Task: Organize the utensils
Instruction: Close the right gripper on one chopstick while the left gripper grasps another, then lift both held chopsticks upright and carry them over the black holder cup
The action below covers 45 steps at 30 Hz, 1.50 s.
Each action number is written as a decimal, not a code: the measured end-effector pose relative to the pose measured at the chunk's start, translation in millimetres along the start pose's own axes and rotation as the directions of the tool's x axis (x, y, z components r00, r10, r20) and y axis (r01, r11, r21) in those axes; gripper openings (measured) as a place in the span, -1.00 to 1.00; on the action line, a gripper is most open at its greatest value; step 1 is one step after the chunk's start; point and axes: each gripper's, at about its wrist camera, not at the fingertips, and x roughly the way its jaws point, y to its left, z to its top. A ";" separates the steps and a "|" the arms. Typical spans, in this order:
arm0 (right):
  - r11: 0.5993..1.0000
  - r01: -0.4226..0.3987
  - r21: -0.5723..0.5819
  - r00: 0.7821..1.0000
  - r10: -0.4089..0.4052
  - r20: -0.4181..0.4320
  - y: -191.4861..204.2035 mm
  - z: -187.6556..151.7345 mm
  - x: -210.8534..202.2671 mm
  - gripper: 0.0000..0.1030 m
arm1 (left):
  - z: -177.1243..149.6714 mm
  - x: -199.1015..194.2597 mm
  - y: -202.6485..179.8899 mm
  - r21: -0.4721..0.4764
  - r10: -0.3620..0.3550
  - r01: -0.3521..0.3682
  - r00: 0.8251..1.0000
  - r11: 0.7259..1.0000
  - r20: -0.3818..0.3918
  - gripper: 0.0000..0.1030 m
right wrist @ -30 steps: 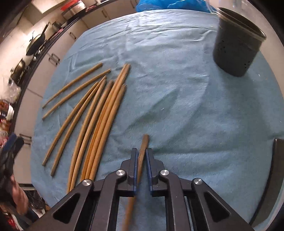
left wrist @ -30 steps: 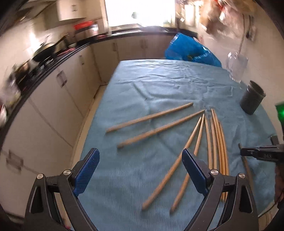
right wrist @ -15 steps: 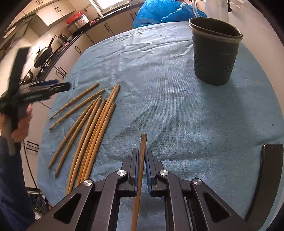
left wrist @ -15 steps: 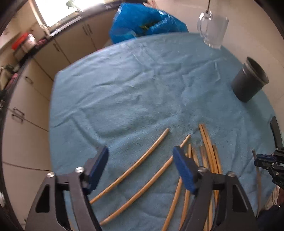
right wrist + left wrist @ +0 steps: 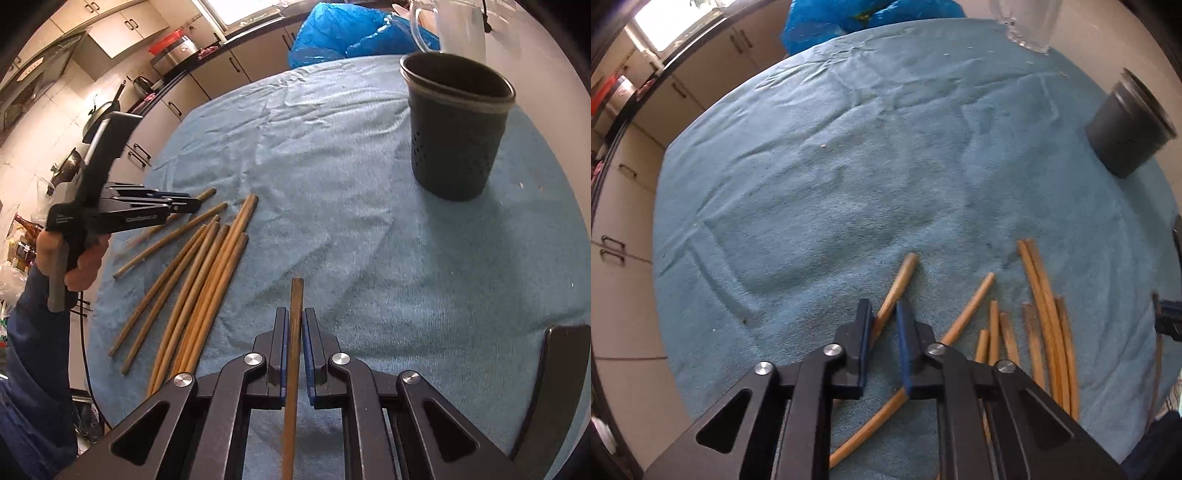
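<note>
**Both grippers taking chopsticks for the holder**

The right gripper (image 5: 294, 345) is pinching one wooden chopstick (image 5: 296, 306) lengthwise between its fingers, its tip jutting ahead toward the dark perforated holder (image 5: 456, 125) standing beyond and to the right. The left gripper (image 5: 884, 325) has just been closing; its fingers are nipping the outermost chopstick (image 5: 899, 282), probably because it is lying clear of the loose bundle (image 5: 1039, 291) to their right on the blue-towelled bench (image 5: 831, 177).
</note>
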 end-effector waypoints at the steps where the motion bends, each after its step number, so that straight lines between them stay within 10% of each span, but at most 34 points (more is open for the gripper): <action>1: 1.000 0.000 -0.007 1.000 0.000 0.004 1.8 0.8 -0.5 -0.84 | 0.6 0.3 -0.5 -0.018 0.020 -0.020 1.000 1.000 0.001 -0.79; 12: 0.997 -0.012 -0.073 0.981 0.026 0.195 19.2 4.5 -40.6 -0.84 | -38.0 -70.8 33.9 -0.319 0.051 0.023 0.974 0.947 0.219 -0.88; 23: 0.983 -0.036 -0.180 0.828 0.130 0.546 47.6 -9.5 -113.7 -0.84 | -98.1 -197.6 -1.4 -0.369 0.158 0.057 0.835 0.928 0.527 -0.88; 28: 0.986 -0.030 -0.163 0.802 0.121 0.585 48.8 -16.0 -127.0 -0.85 | -105.2 -226.0 -20.2 -0.347 0.139 0.087 0.804 0.934 0.577 -0.88; 45: 0.991 0.014 -0.134 0.760 0.077 0.645 31.4 -18.0 -157.2 -0.85 | -82.7 -243.0 -40.6 -0.317 0.122 0.092 0.796 0.944 0.593 -0.88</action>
